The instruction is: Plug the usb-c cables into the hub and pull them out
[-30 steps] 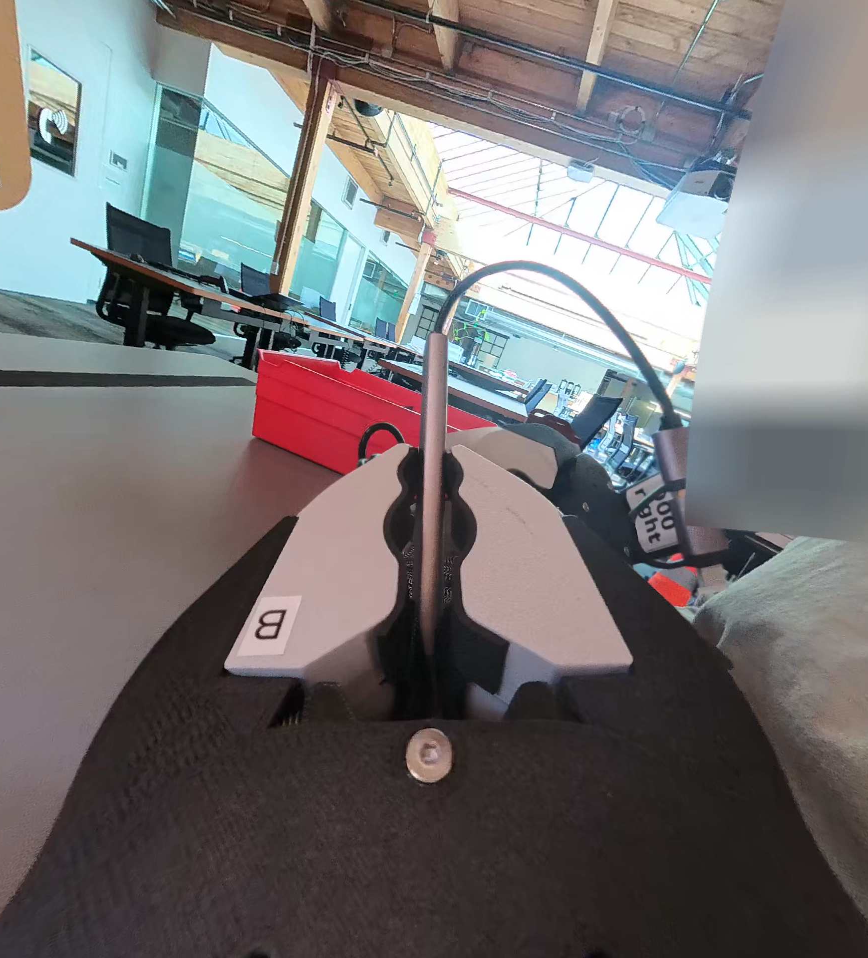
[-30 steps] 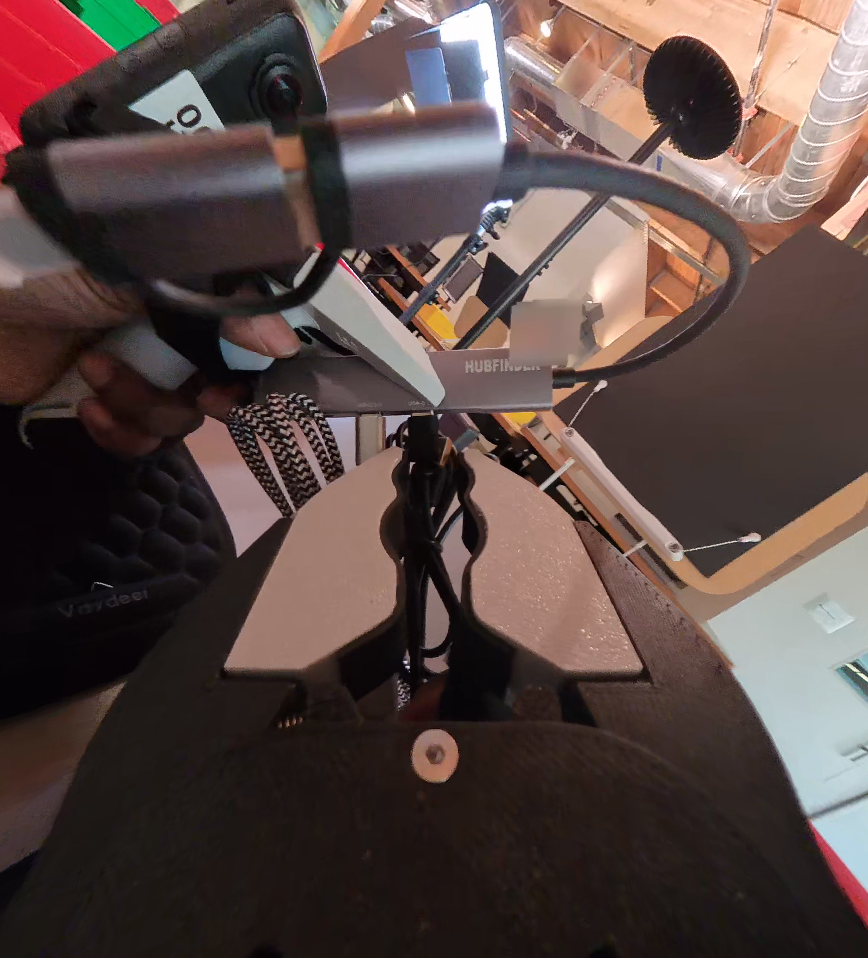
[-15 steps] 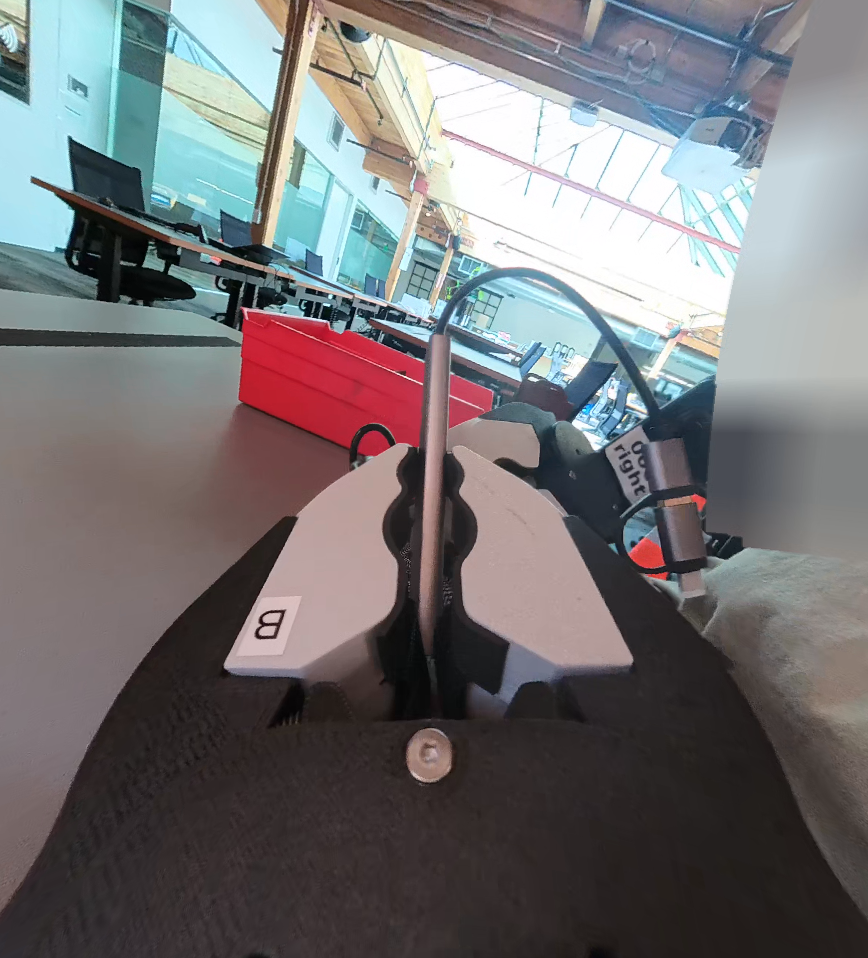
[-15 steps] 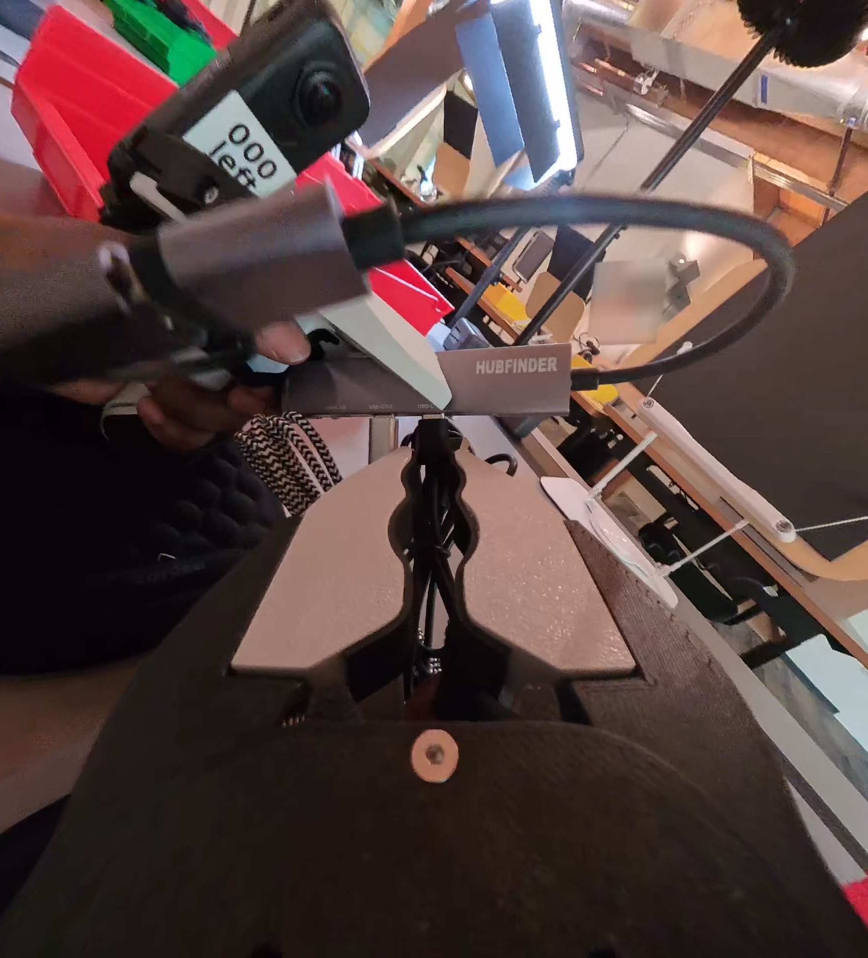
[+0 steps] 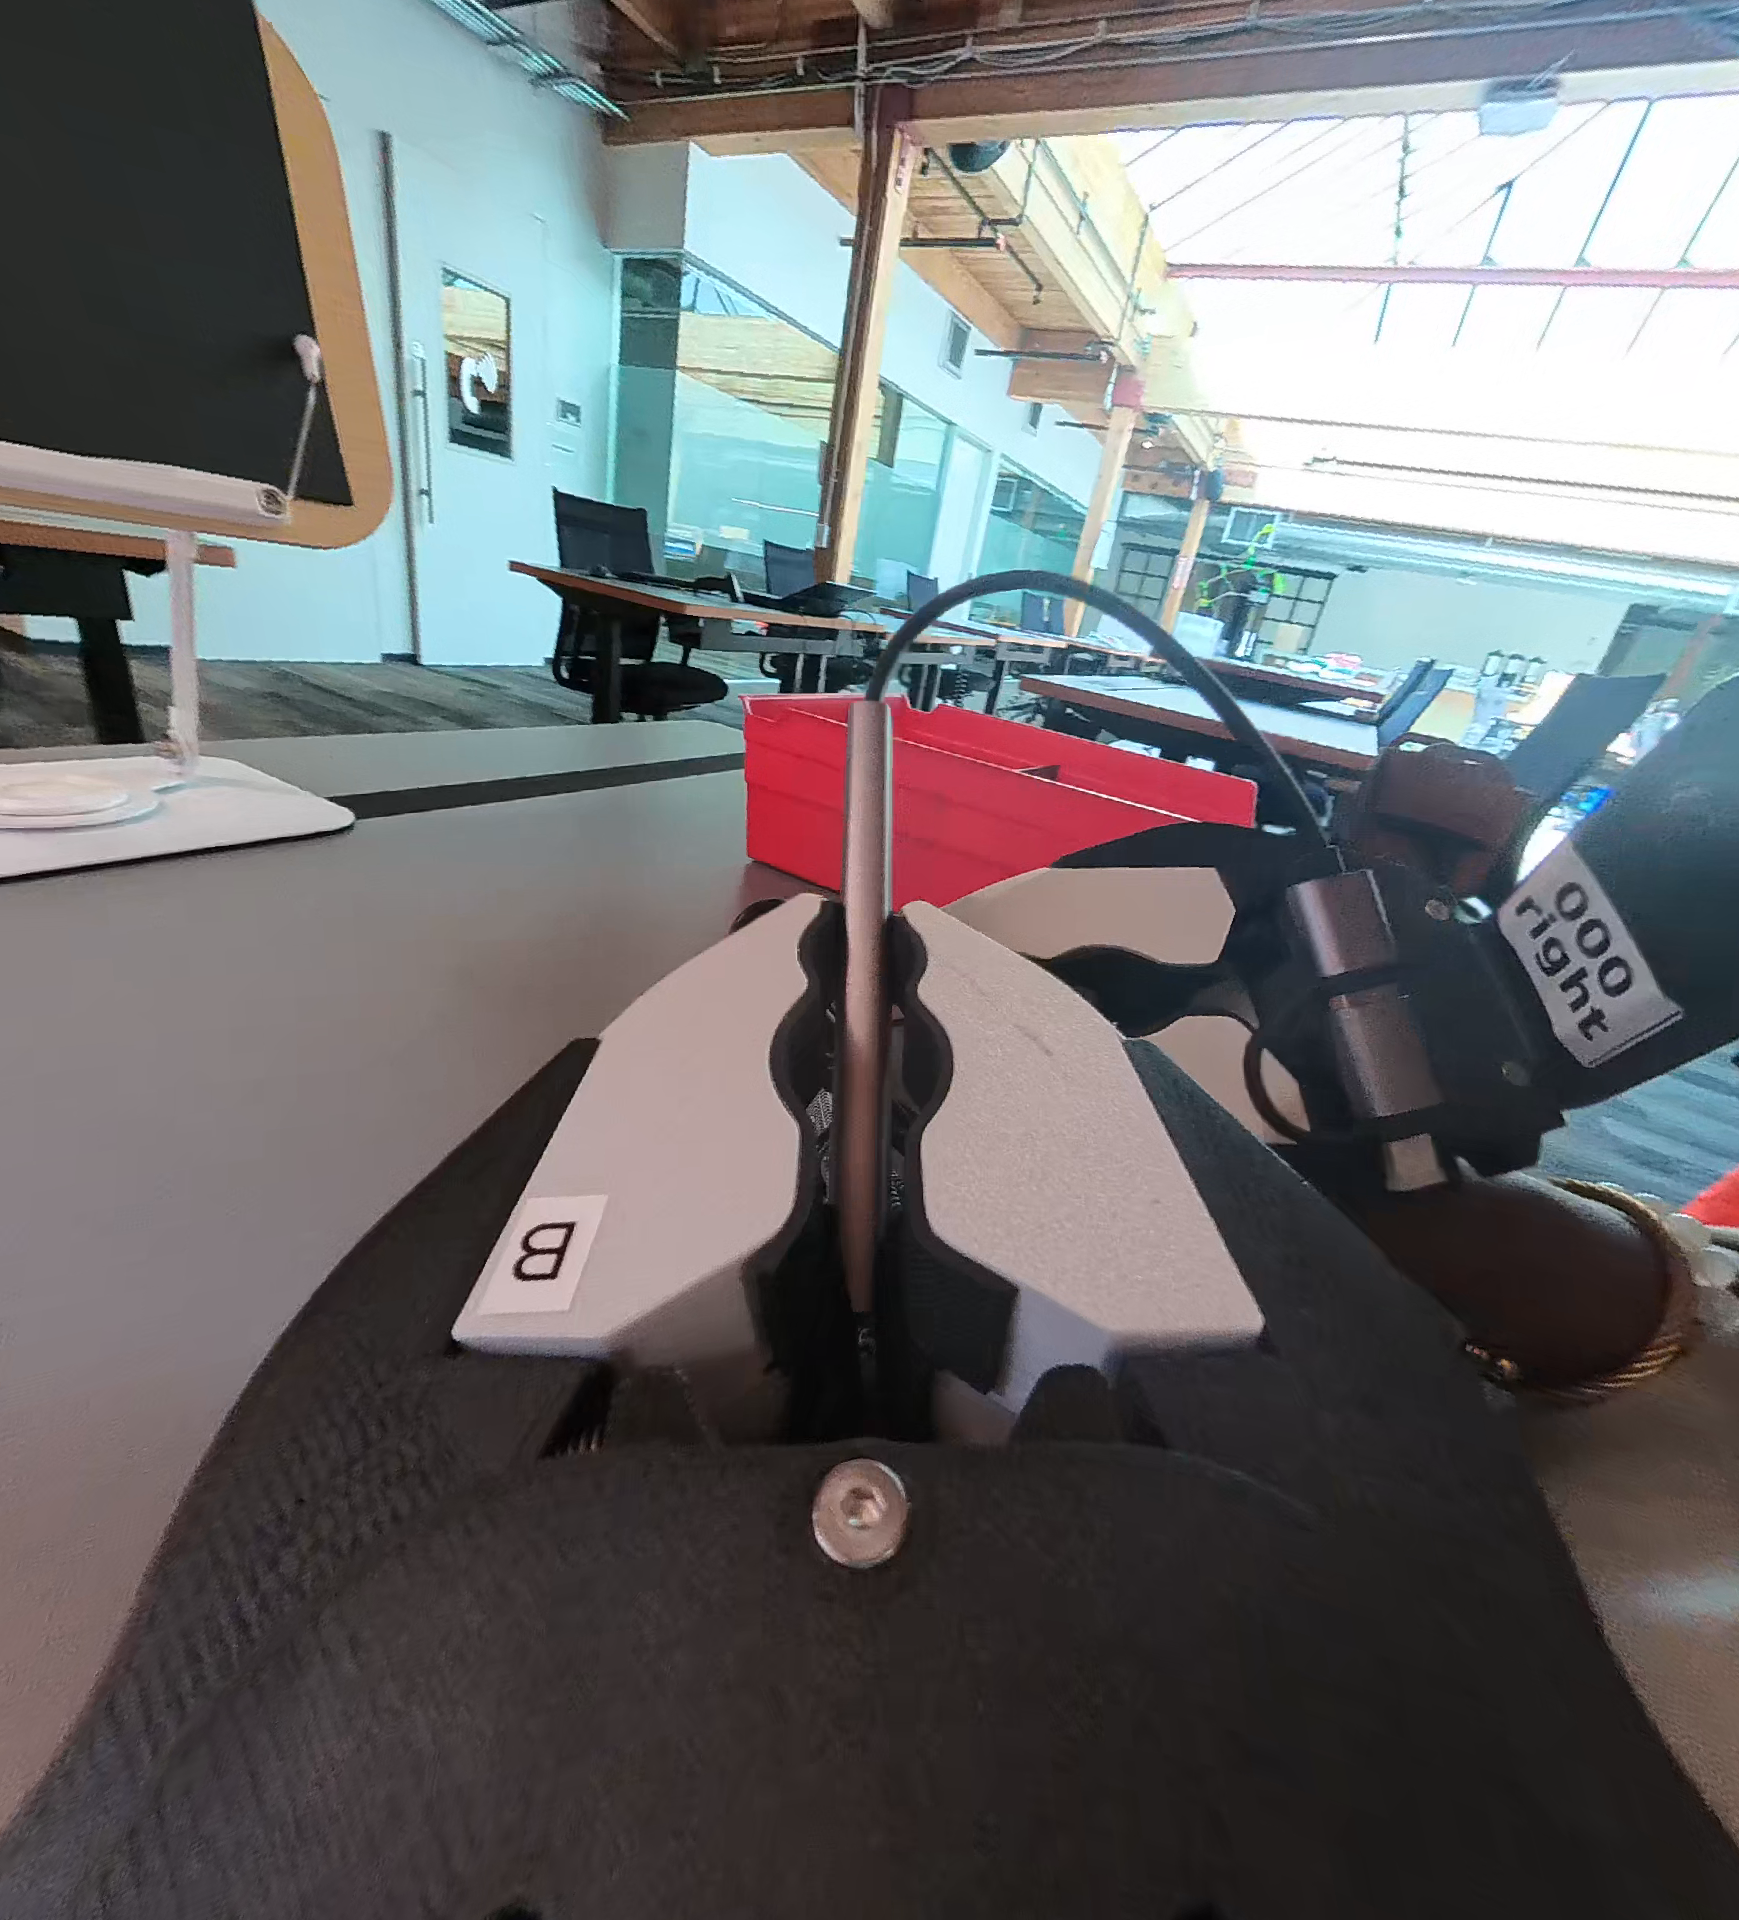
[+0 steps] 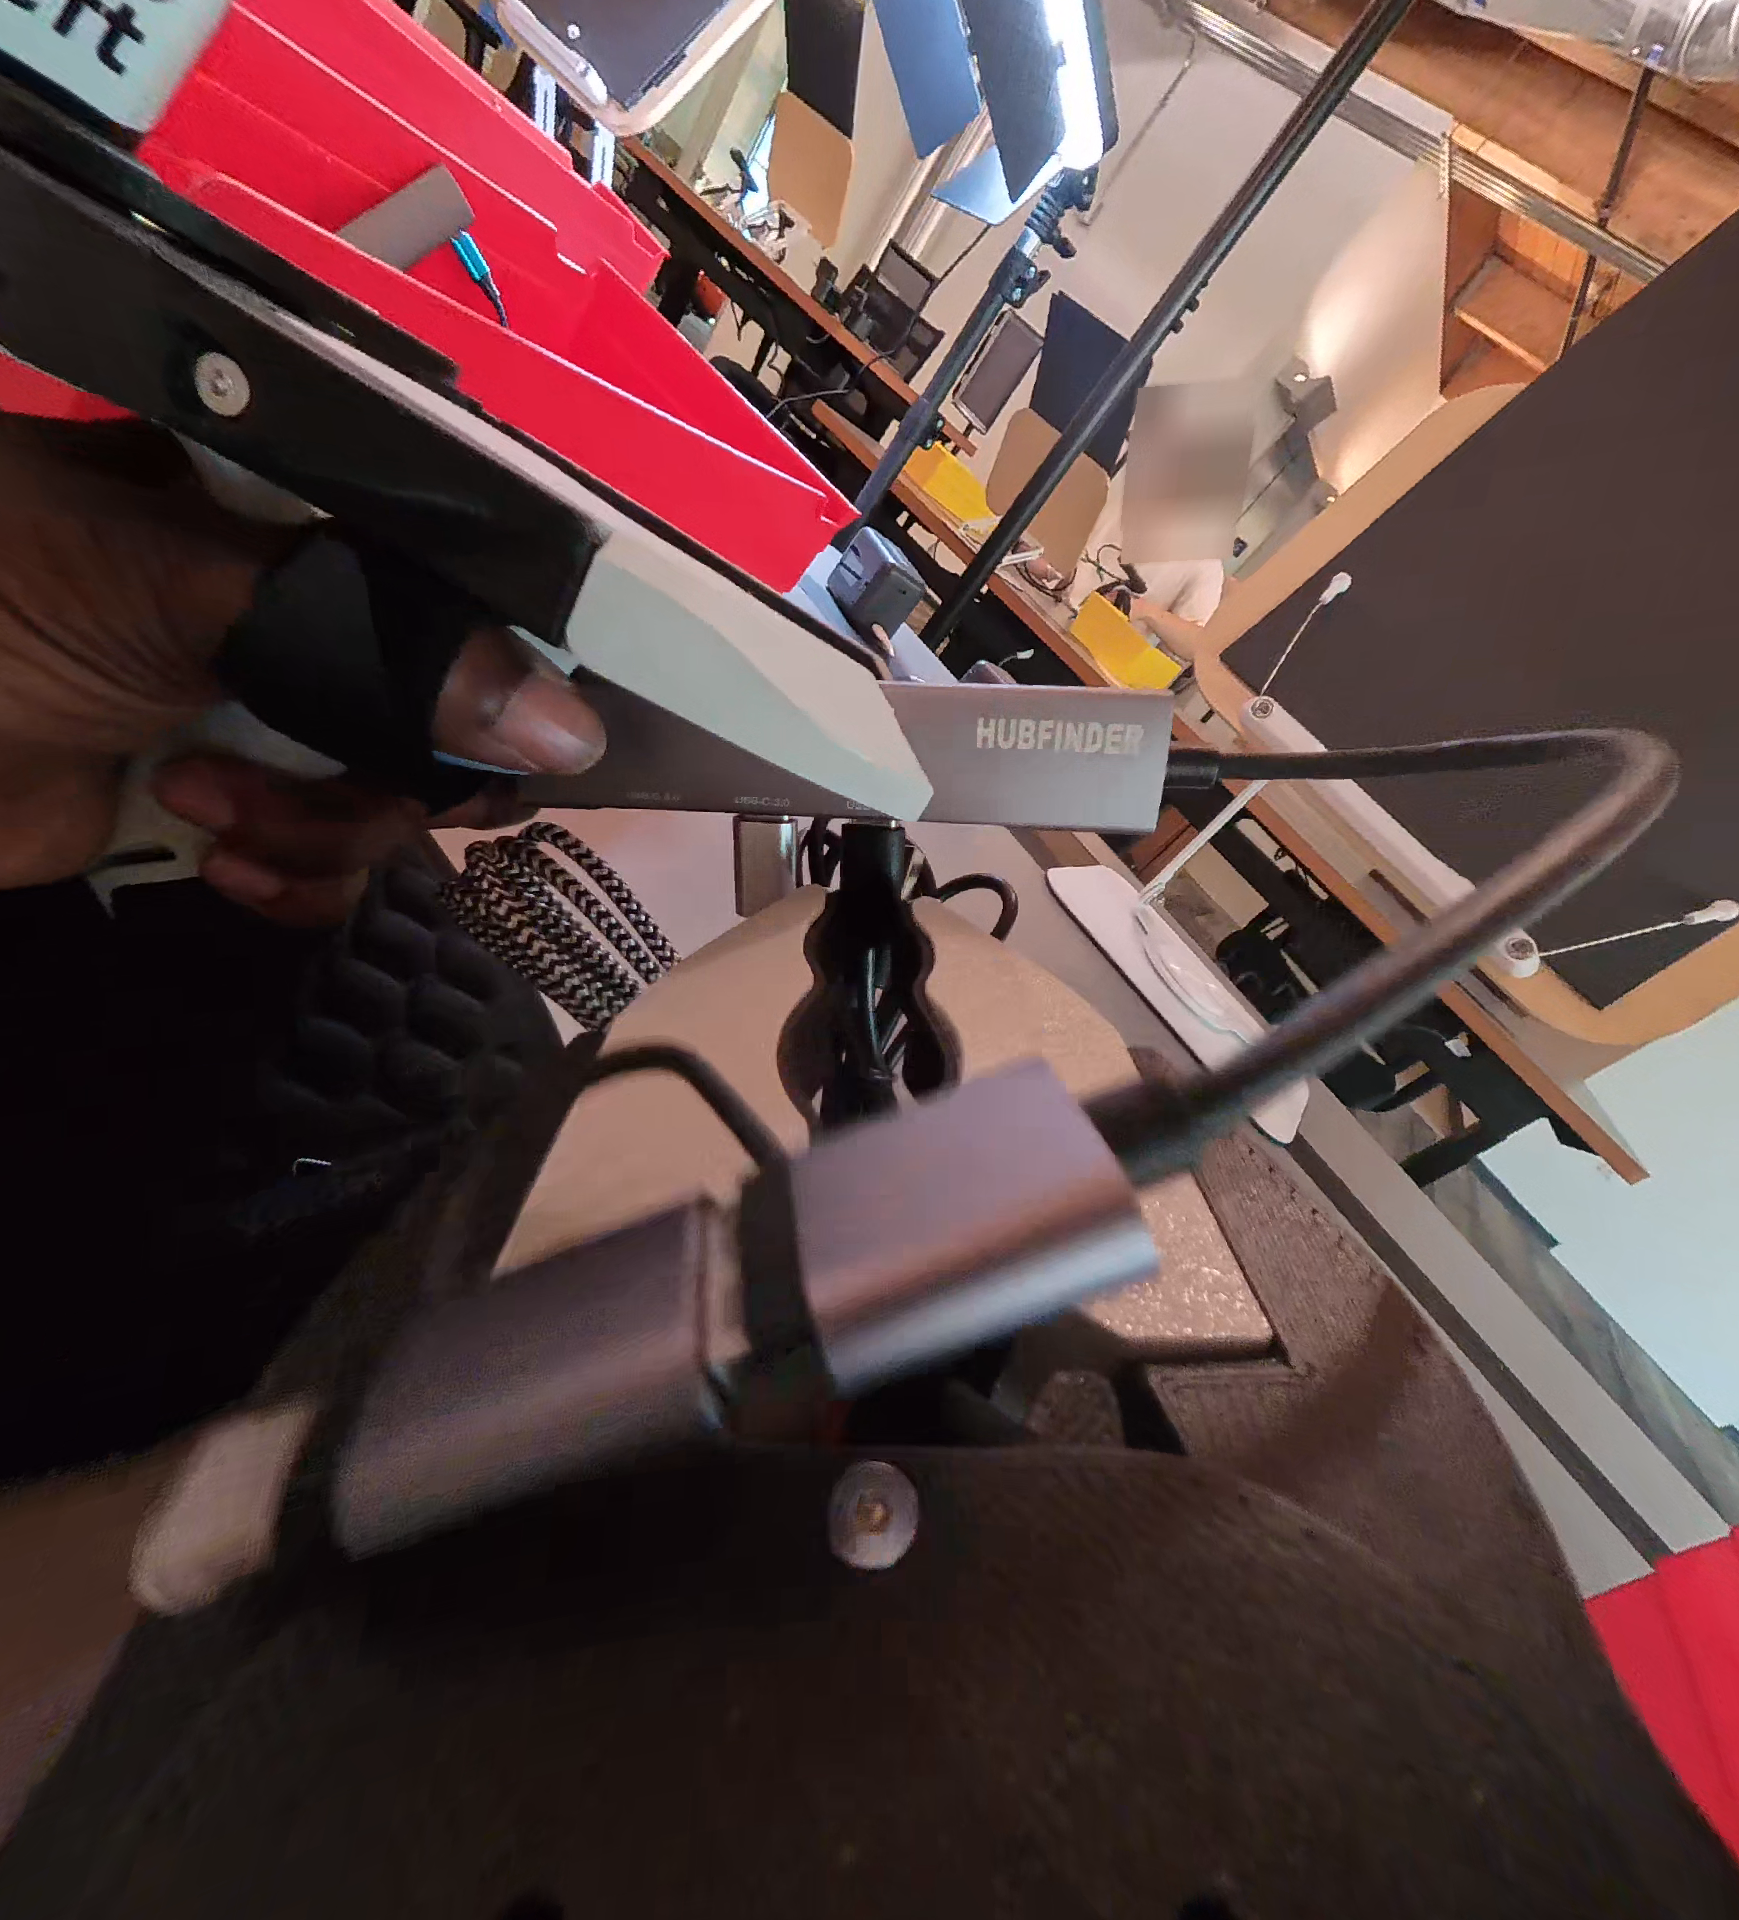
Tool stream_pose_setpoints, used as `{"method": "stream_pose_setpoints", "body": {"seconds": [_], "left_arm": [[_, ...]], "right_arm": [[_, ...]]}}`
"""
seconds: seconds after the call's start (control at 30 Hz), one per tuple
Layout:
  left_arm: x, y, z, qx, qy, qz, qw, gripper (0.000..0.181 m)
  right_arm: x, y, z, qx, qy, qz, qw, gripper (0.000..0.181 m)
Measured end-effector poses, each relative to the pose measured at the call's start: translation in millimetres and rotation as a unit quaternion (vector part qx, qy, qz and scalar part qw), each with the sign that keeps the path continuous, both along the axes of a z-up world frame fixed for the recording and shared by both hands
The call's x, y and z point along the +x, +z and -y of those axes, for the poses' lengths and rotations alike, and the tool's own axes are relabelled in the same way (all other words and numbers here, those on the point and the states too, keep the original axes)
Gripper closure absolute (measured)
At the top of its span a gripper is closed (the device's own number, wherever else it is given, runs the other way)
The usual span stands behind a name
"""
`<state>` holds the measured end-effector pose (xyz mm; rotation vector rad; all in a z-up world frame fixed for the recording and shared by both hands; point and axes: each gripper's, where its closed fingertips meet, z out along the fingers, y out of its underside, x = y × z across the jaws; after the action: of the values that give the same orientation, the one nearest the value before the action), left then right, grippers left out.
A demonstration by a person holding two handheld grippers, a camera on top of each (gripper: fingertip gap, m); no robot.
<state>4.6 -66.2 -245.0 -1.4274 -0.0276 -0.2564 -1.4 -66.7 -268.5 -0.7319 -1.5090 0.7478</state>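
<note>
Hub (image 5: 865, 997) sits edge-on at frame centre, clamped between our left gripper (image 5: 860, 940) fingers. Our right gripper (image 6: 870, 940) is pinched on a black cable (image 6: 870, 1023) whose plug seems seated under the hub, though shadow hides it. Risk: the hub's dangling tail connector (image 6: 958, 1210) snags or the hub twists when we pull.

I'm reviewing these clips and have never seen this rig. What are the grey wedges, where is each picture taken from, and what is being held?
No robot here: a person holds a handheld gripper in each hand, each with a camera looking along its two grey fingers. In the left wrist view, the left gripper is clamped on the slim grey hub, seen edge-on. In the right wrist view, the right gripper grips a black cable at the hub's underside. The hub's own lead ends in a loose metal plug. A red bin sits on the grey table.
</note>
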Motion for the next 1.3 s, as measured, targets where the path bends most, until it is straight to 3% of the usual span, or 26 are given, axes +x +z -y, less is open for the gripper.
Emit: {"method": "stream_pose_setpoints", "body": {"seconds": [0.03, 0.4, 0.5, 0.67, 0.8, 0.9, 1.3], "left_arm": [[-0.5, 0.0, 0.4, 0.001, 0.008, -0.005, 1.000, 0.177], [-6.4, -3.2, -0.7, -0.011, 0.065, -0.047, 0.997, 0.178], [-0.1, -1.0, -0.4, -0.005, 0.082, -0.098, 0.992, 0.176], [-1.1, 1.5, -0.5, 0.003, 0.056, -0.070, 0.996, 0.175], [-2.2, 9.6, 6.5, 0.038, -0.035, 0.032, 0.998, 0.175], [-7.6, 9.3, 6.3, 0.037, -0.055, 0.079, 0.995, 0.175], [8.1, 8.6, 4.8, 0.025, -0.103, 0.056, 0.993, 0.171]], "right_arm": [[-0.6, -0.6, 0.1, 0.001, -0.002, -0.001, 1.000, 0.173], [-4.3, -15.4, -4.9, 0.004, -0.014, 0.027, 1.000, 0.177], [-2.6, -12.9, -4.6, -0.020, 0.001, 0.022, 1.000, 0.179], [-0.9, -6.2, -5.0, -0.001, -0.003, 0.002, 1.000, 0.181], [6.9, 10.1, -0.2, -0.010, 0.025, -0.050, 0.998, 0.172], [8.1, 16.8, 1.5, -0.023, 0.035, -0.067, 0.997, 0.163], [4.5, 8.7, 1.6, -0.027, 0.041, -0.030, 0.998, 0.172]]}}
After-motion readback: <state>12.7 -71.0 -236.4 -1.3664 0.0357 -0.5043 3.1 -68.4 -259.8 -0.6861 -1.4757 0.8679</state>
